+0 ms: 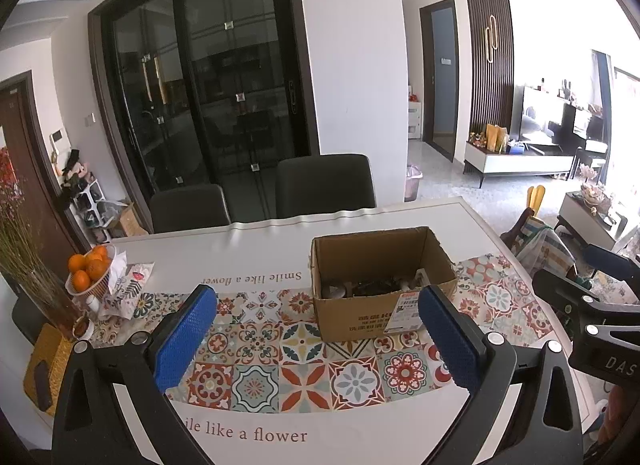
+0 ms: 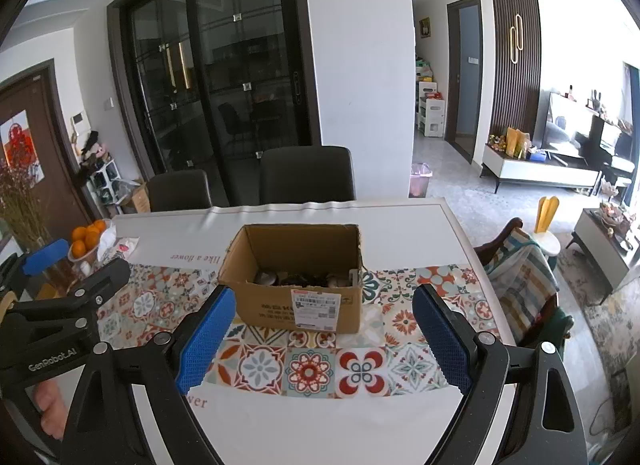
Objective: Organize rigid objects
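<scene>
On the table: a white top [image 2: 320, 417] with a tiled patterned runner [image 2: 308, 369] across it, and both grippers hanging above its near edge.
Box vs right gripper: the cardboard box [image 2: 296, 305] sits in the middle of the right wrist view, just beyond and between the two blue pads, apart from both.
Box vs left gripper: in the left wrist view the box [image 1: 380, 305] stands right of centre, its near right corner behind the tip of the right-hand pad; I cannot tell if they touch.
Right gripper [image 2: 322, 339]: jaws wide, nothing between them.
Left gripper [image 1: 316, 339]: jaws wide too, only runner showing in the gap.
Box looks: plain brown, open at the top, a white shipping label [image 2: 316, 307] and dark print on the near wall.
Box contents: a low jumble of dark and pale small objects [image 2: 304, 279] on the bottom, too small to name.
Other container: a white basket [image 1: 90, 285] of oranges [image 1: 86, 267] at the left edge, well apart from the box.
</scene>
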`<state>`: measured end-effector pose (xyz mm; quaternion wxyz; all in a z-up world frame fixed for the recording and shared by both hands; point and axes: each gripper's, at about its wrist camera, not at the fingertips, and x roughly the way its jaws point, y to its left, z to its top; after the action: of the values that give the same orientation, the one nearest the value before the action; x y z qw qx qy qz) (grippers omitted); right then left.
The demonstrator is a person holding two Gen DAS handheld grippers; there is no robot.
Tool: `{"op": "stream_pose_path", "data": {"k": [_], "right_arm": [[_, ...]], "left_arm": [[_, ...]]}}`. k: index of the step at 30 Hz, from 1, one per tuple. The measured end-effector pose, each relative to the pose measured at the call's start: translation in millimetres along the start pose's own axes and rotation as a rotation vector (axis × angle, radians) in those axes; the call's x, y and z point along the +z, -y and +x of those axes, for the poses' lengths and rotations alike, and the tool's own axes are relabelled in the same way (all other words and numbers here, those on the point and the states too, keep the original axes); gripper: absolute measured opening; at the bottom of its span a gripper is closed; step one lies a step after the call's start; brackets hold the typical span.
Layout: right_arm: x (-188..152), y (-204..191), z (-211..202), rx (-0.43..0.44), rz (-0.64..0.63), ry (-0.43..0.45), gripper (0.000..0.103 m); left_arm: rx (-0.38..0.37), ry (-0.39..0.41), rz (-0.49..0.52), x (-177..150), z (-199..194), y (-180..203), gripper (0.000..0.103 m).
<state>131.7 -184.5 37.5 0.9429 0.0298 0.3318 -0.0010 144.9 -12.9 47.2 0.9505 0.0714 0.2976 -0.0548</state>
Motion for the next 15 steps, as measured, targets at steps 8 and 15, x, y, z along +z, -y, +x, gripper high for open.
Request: {"op": "stream_pose_path", "data": {"k": [8,15], "right_arm": [[0.4,2.0,-3.7,0.002,0.003,0.006,0.090],[0.6,1.8,-4.5,0.006,0.002,0.009,0.090]], "left_arm": [[0.003,0.006,0.000,0.2,-1.8,-0.1,0.103],[0.006,0.009,0.001,2.8,-4.3,0.5,0.103]]}}
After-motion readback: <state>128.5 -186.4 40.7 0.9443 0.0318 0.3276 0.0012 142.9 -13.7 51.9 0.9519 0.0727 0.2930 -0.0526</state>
